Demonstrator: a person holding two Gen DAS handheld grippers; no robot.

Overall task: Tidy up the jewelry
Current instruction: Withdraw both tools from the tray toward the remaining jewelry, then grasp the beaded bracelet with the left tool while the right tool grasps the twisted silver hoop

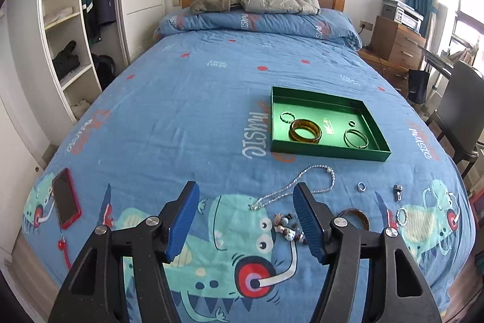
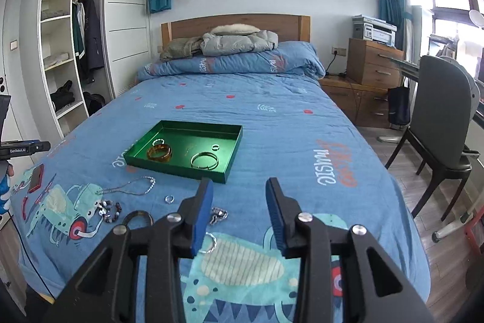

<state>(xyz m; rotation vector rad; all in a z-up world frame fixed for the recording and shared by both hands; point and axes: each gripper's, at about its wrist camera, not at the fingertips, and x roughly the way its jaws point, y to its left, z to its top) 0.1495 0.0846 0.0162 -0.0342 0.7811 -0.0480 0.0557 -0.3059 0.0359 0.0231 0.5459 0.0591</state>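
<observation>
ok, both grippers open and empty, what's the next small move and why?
Probably lower the left gripper onto the silver chain necklace: it lies loose on the bedspread just ahead of the fingers, outside the green tray, which already holds bangles.

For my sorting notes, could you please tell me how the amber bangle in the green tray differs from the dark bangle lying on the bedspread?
The amber bangle lies inside the green tray; the dark bangle lies on the bedspread, outside it. The amber bangle is translucent honey-brown; the dark bangle looks far darker. The amber bangle shows whole, while the left tool partly hides the dark one. Both are rigid rings lying flat.
</observation>
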